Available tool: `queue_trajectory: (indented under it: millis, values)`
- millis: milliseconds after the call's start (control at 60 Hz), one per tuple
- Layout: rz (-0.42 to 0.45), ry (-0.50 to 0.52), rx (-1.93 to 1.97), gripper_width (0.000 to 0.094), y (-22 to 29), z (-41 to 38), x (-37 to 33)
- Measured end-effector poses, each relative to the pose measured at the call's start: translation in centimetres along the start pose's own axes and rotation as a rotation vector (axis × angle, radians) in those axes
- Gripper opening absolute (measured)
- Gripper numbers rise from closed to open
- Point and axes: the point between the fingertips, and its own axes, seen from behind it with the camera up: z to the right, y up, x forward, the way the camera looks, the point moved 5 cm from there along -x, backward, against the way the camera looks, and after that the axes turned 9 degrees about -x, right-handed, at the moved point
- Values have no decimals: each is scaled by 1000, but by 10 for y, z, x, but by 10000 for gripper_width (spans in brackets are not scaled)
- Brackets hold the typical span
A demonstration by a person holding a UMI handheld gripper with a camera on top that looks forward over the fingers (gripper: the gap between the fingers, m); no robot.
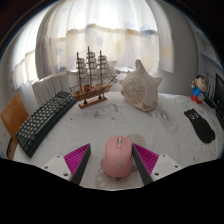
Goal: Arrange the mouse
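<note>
Pink, rounded, smooth-looking plastic lump (118,157) between the fingers of the gripper (113,160), resting on the white tabletop (110,125). Possibly a small mouse seen end-on; cannot tell for sure. Jaws spread, with a clear gap on the left side and a narrower one on the right, so nothing clamped yet.

Well off to the right and beyond the fingers, a black mouse-shaped plastic body (198,126) lying flat on the same tabletop, apparently with a thin cord trailing from its far end. Likely the mouse meant by the task, if the pink lump is not.

Either way, probably light, rigid and hard-shelled, with a glossy curved back prone to slipping out of a pinch. Best taken across the two long flanks, low and near the middle, not over the domed top; moderate squeeze only. Any cord likely to drag and twist the body when moved.

Further back: a black computer keyboard (42,122) at the left, a wooden model sailing ship (90,78), a pale spiky conch shell (140,86), and a small red and blue item (200,90) at the far right, too small to identify.
</note>
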Motion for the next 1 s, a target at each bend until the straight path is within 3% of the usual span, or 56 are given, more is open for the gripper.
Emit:
queue_trajectory:
  millis: [133, 217, 267, 367, 567, 783, 883, 1000]
  values:
    - [-13, 0, -21, 824, -1, 5, 7]
    - [-16, -8, -29, 683, -3, 8, 9]
    - [-11, -2, -42, 498, -2, 8, 10]
    - [-12, 14, -89, 413, 8, 8, 7]
    - [60, 39, -44, 399, 75, 39, -47]
    - [136, -20, -3, 397, 140, 170, -90]
    - [142, -89, -26, 398, 139, 258, -81]
    - [92, -134, -11, 398, 101, 355, -52]
